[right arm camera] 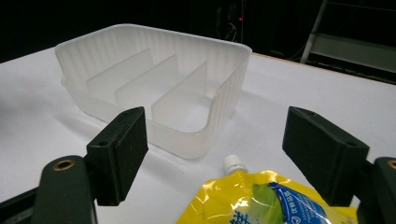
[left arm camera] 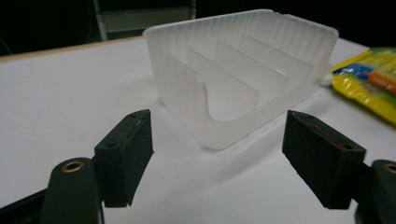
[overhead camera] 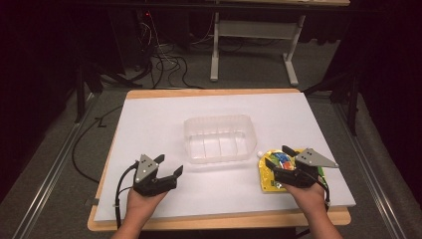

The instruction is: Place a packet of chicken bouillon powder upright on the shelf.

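Right hand-held gripper hangs over the yellow pouch with its jaws spread wide, one on either side of the pouch's upper end; whether the pads touch the foil cannot be told, and nothing is clamped. In the right gripper view the pouch lies between and just below the two black jaws, its small white cap pointing toward the clear plastic tray. The pouch lies flat on the white table, at its right near side, with its cap close to the tray's right near corner.

Left hand-held gripper is also wide open and holds nothing. It hovers above the bare table at the left near side, well apart from the pouch and somewhat short of the tray.

Seen from above, the tray stands near the middle of the table, and both hands and forearms come in from the bottom edge. The left gripper view looks into the tray from its low open end, where three upright dividers show, and catches the pouch at the right edge, partly cut off. The right gripper view shows the blue and green print on the pouch, but the lettering is too small to read, and the pouch's lower part is cut off by the frame. The room beyond the table is dark.
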Motion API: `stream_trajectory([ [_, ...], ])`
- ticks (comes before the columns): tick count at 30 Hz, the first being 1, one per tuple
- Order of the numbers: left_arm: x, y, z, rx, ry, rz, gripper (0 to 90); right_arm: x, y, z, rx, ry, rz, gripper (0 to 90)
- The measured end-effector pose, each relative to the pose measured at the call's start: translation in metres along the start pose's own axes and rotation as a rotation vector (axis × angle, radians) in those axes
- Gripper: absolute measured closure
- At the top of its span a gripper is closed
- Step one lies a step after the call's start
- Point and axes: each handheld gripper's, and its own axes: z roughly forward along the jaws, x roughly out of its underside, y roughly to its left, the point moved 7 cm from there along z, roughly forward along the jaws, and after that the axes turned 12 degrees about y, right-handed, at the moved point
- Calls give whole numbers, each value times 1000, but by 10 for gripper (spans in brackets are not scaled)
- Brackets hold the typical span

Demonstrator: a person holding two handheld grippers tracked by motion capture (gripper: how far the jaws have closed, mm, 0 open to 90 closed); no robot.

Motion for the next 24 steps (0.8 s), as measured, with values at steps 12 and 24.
stream_trajectory([
  [12,3,-1,3,12,18,5,257,8,-2,0,-12,18,14,244],
  [24,3,-1,5,25,17,6,259,17,-4,2,-21,52,30,261],
])
